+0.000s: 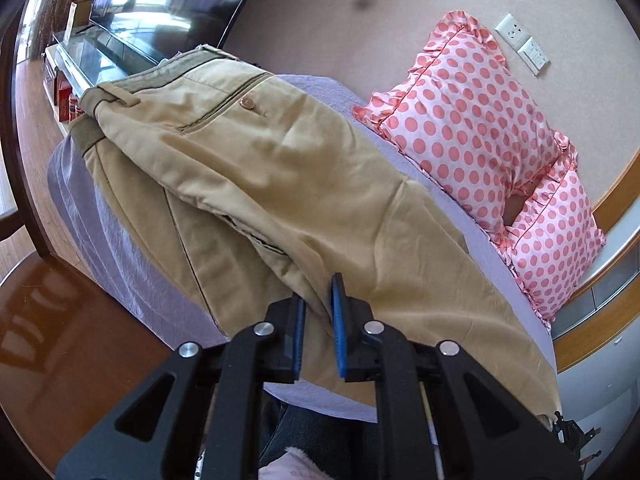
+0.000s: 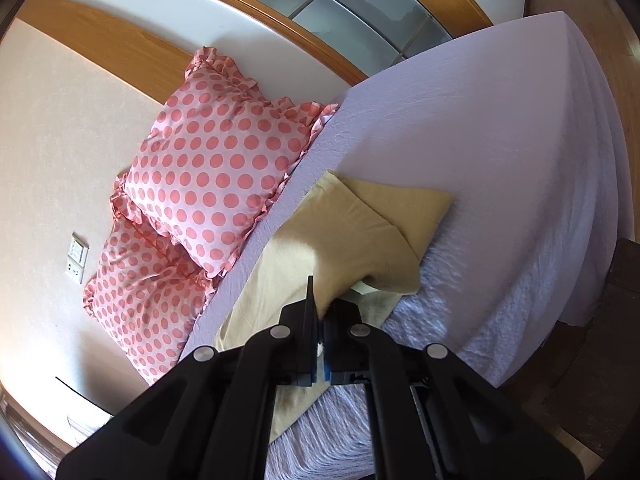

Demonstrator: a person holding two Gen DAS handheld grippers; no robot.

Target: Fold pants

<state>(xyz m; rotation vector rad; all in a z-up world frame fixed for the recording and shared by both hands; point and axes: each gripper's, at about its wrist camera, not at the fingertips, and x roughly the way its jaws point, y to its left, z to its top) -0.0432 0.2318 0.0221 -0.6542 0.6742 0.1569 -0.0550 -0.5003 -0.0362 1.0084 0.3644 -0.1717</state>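
The pants (image 1: 288, 184) are laid lengthwise on the bed (image 1: 120, 248), beside two pillows (image 1: 460, 120), with one leg over the other and the waistband at the far end in the left view.

The left gripper (image 1: 318, 312) is seen with a narrow gap between its blue pads (image 1: 339, 320); a fold of cloth at the near edge is pinched there. The right gripper (image 2: 318, 312) is nearly closed, and leg cloth near the hems (image 2: 400, 204) is held in it.

Risks, as judged:
- The left hold takes in only a thin ridge of cloth. It could slip if the leg is pulled hard.
- Only the upper layer may be caught on either side. The lower leg would then be left behind and the fold would come out skewed.
- The near edge hangs close to the bed's side, so cloth could slide off if let go early.

Materials: the pants are tan woven cotton, creased, with a buttoned back pocket (image 1: 224, 104) and a ribbed olive waistband (image 1: 132, 84). The bed cover is lilac, crinkled at its sides. The pillows are pink, dotted and frilled.
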